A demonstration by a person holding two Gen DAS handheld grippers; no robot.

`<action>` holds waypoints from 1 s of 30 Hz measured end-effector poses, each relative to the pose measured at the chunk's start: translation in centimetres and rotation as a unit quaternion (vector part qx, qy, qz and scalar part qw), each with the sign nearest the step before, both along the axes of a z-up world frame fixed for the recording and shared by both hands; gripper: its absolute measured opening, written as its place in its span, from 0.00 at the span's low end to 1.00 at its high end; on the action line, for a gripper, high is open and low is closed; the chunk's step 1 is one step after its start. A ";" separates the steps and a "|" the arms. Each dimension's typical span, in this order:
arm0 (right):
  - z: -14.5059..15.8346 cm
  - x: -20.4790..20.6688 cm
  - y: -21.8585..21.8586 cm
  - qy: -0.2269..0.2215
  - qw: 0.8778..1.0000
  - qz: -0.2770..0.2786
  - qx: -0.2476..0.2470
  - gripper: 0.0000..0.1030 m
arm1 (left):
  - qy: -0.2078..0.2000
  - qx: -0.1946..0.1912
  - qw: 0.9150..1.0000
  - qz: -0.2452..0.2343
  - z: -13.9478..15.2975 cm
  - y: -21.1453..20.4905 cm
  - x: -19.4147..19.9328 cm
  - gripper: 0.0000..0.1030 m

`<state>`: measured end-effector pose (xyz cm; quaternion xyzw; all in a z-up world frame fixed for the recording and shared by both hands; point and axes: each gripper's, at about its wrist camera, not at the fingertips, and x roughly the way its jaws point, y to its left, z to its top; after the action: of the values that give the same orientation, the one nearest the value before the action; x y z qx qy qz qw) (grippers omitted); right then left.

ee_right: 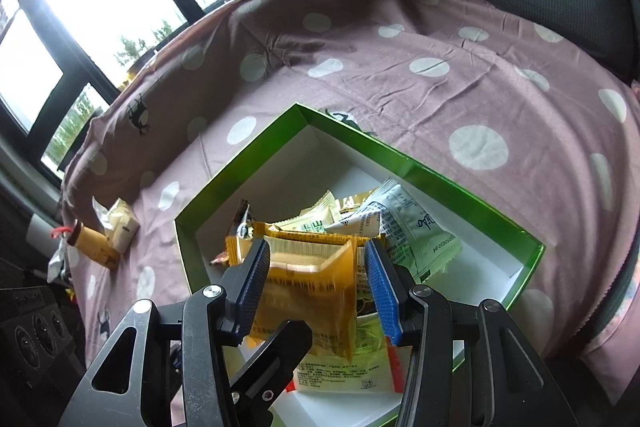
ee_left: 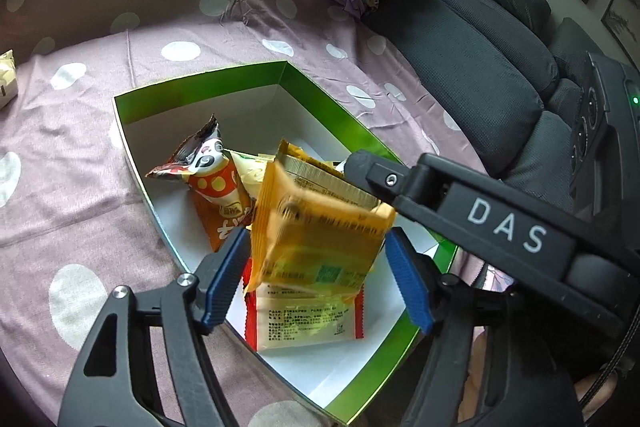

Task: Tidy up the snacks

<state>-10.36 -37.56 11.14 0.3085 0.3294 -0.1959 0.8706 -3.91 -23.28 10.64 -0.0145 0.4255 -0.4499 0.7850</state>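
Left gripper (ee_left: 318,277) jaws wide apart over the green box (ee_left: 200,83); orange pack (ee_left: 316,227) hangs between its blue pads (ee_left: 224,283), which stand clear of it, no press visible. Pack looks blurred. Right gripper (ee_right: 316,291) is narrower and straddles the same orange pack (ee_right: 308,291); pads sit at its sides, so it seems to have the grip. Box rests on the dotted sheet (ee_left: 80,187) and holds a panda pack (ee_left: 212,171), a red-edged pack (ee_left: 308,319) and a white pack (ee_right: 404,227). Two more snacks (ee_right: 108,231) lie on the sheet, well left of the box.
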 end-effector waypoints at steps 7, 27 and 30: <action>1.5 -1.7 0.0 -0.021 0.999 -0.023 -0.021 0.56 | -0.033 0.000 0.999 0.010 2.1 2.2 -1.4 0.82; 4.5 -2.9 3.2 -0.033 0.995 0.005 -0.089 0.74 | -0.023 0.026 0.995 0.096 2.4 8.2 -1.5 0.99; 4.9 -3.0 3.7 -0.035 0.994 0.007 -0.101 0.74 | -0.031 0.027 0.994 0.100 2.6 8.4 -1.8 0.99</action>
<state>-13.37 -33.82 16.02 0.2234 0.2791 -0.2108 0.9098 -5.69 -14.93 13.22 -0.0215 0.4095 -0.3577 0.8390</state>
